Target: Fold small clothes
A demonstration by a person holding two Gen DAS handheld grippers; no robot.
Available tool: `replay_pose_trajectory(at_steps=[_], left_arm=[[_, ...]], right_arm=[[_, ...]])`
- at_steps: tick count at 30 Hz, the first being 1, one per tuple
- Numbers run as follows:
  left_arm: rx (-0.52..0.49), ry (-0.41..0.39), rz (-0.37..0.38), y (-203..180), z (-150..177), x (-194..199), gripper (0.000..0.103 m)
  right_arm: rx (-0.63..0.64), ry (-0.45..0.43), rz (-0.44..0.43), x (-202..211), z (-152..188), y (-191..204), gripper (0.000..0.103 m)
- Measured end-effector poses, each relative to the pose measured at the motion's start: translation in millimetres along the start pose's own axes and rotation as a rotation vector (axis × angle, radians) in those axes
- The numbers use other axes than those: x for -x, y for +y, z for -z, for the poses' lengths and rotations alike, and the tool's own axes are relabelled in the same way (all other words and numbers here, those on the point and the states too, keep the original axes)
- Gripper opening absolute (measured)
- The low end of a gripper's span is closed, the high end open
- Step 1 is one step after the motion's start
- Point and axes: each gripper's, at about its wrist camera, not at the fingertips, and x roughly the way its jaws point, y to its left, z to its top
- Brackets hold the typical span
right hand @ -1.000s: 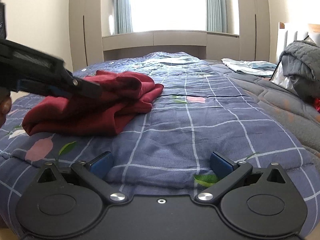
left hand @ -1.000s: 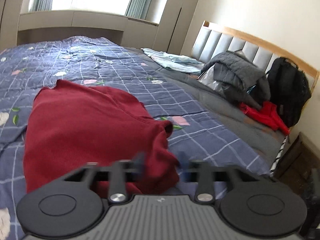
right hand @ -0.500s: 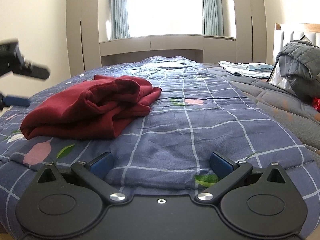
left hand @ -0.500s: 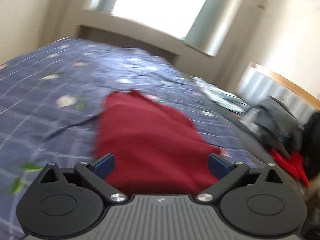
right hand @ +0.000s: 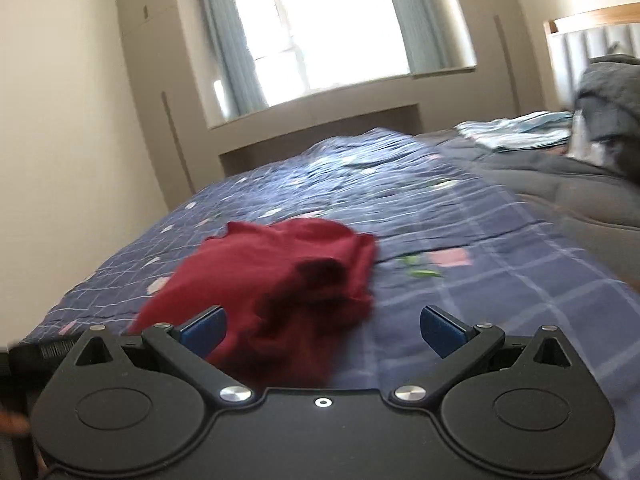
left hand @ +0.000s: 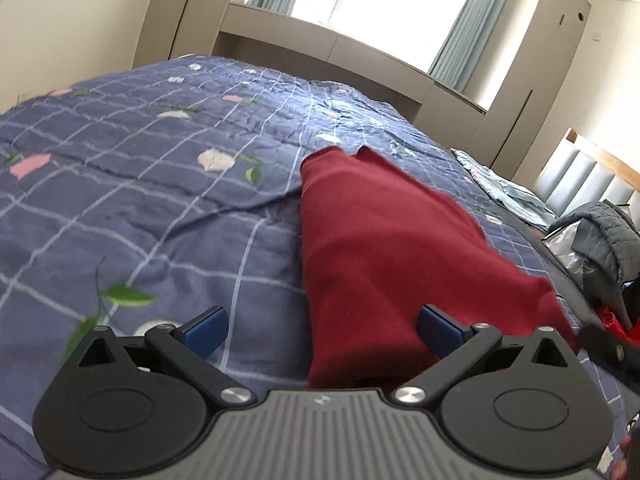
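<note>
A dark red garment (left hand: 392,248) lies partly folded on the blue checked quilt (left hand: 160,184). My left gripper (left hand: 322,330) is open and empty, just above the garment's near left edge. In the right wrist view the same red garment (right hand: 280,276) lies bunched with a dark fold near its middle. My right gripper (right hand: 322,328) is open and empty, close over the garment's near right side.
A grey jacket (left hand: 604,240) and a bit of red cloth (left hand: 616,320) lie by the padded headboard (left hand: 580,172). Light blue folded fabric (right hand: 520,132) sits at the far right of the bed. A window bench (right hand: 320,120) stands beyond the bed.
My left gripper opened, let go of the garment and swung to its left edge. My right gripper moved left and closer to the garment.
</note>
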Motion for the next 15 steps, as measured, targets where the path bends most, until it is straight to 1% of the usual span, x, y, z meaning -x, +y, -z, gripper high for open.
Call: replay_pose_trajectory(at_steps=[2, 4, 6, 9, 13, 15], left_arm=[[0.027, 0.005, 0.011, 7, 8, -2, 0.102], [0.026, -0.017, 0.03, 10, 12, 0, 0.102], [0.012, -0.027, 0.036, 10, 14, -1, 0.102], [-0.002, -0.035, 0.042, 10, 17, -1, 0.102], [0.002, -0.049, 0.057, 12, 20, 1, 0.102], [0.011, -0.054, 0.068, 14, 20, 2, 0.102]], right_arm=[[0.036, 0.043, 0.035, -16, 0, 10, 0.103], [0.06, 0.082, 0.121, -27, 5, 13, 0.103], [0.055, 0.103, 0.191, -32, 15, 7, 0.103], [0.012, 0.097, 0.178, -26, 31, -8, 0.102], [0.044, 0.073, 0.191, -21, 36, -4, 0.102], [0.026, 0.059, 0.182, -22, 39, -6, 0.103]])
